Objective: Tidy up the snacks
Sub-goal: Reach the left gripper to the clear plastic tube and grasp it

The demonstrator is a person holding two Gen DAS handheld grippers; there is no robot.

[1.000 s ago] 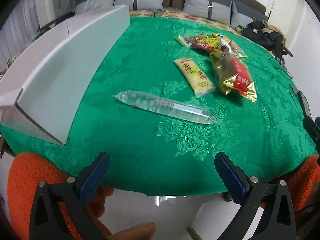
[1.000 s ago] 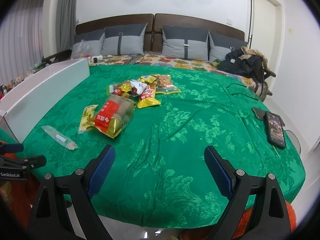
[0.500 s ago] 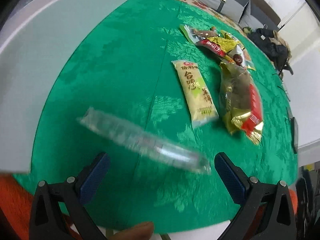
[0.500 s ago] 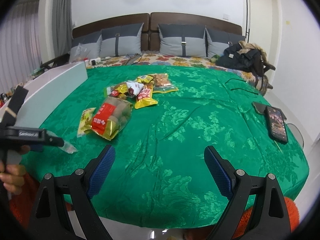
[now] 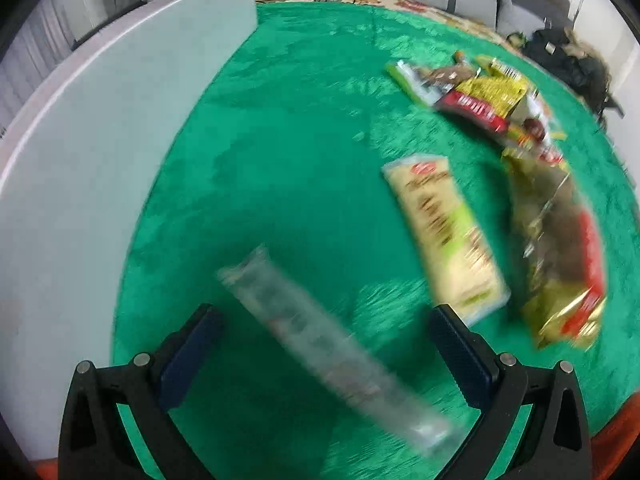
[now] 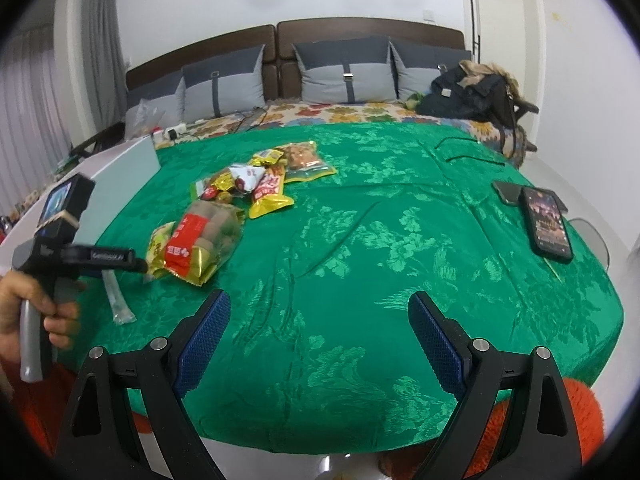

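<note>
White box (image 5: 120, 128) at far left of the green counter (image 5: 304, 128). L claw (image 5: 326, 334), fingers apart, hangs over the clear tube pack (image 5: 332, 356). Yellow pack (image 5: 448, 232) and snack pile (image 6: 256, 184) mid-counter. R claw (image 6: 318, 334) apart, holding nothing. Phone (image 6: 546, 228) far right.

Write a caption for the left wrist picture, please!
Open left gripper over a clear snack tube on the green cloth, white box beside it.
</note>
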